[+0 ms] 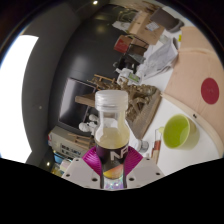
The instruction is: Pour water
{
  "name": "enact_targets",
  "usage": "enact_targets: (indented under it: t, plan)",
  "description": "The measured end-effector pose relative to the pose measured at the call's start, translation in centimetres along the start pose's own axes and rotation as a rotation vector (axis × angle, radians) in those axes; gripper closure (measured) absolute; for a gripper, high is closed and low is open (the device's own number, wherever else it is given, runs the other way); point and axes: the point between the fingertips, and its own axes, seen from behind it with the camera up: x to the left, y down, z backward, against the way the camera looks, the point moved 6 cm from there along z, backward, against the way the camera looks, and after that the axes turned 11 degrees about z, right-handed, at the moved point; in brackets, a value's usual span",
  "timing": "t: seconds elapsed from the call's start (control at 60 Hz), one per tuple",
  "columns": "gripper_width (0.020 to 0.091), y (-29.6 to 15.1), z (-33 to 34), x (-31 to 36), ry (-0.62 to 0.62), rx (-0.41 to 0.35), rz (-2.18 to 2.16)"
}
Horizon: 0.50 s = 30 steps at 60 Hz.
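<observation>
Between the two fingers of the gripper (111, 168) stands a clear plastic bottle (111, 125), held upright with its neck pointing away from the camera. Both magenta pads (96, 159) press against its lower body, one on either side, so the tool is clenched on the bottle. Yellowish liquid fills the bottle to about the middle; above that the wall is clear up to the white cap (110, 98), which sits on the neck. A dark label with a white mark wraps the base of the bottle just where the pads meet it.

Off to the right of the bottle, on a pale table (196, 150), rests a lime-green cup (177, 131), well apart from the fingers and open at the top; whether anything is inside it cannot be told. Farther along the same surface lies a small pink round thing (210, 89), possibly a lid or a dish. Beyond the bottle, the room is crowded with shelves and boxes (118, 75) too jumbled to name.
</observation>
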Motion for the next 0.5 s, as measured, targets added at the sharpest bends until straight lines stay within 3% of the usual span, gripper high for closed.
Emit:
enact_targets:
  t: [0.183, 0.333, 0.5]
  plan:
    - [0.0856, -6.2, 3.4, 2.0, 0.046, -0.115, 0.562]
    - [0.0854, -11.8, 6.9, -1.8, 0.193, -0.204, 0.889]
    - [0.0855, -15.7, 8.3, -9.8, 0.375, -0.186, 1.024]
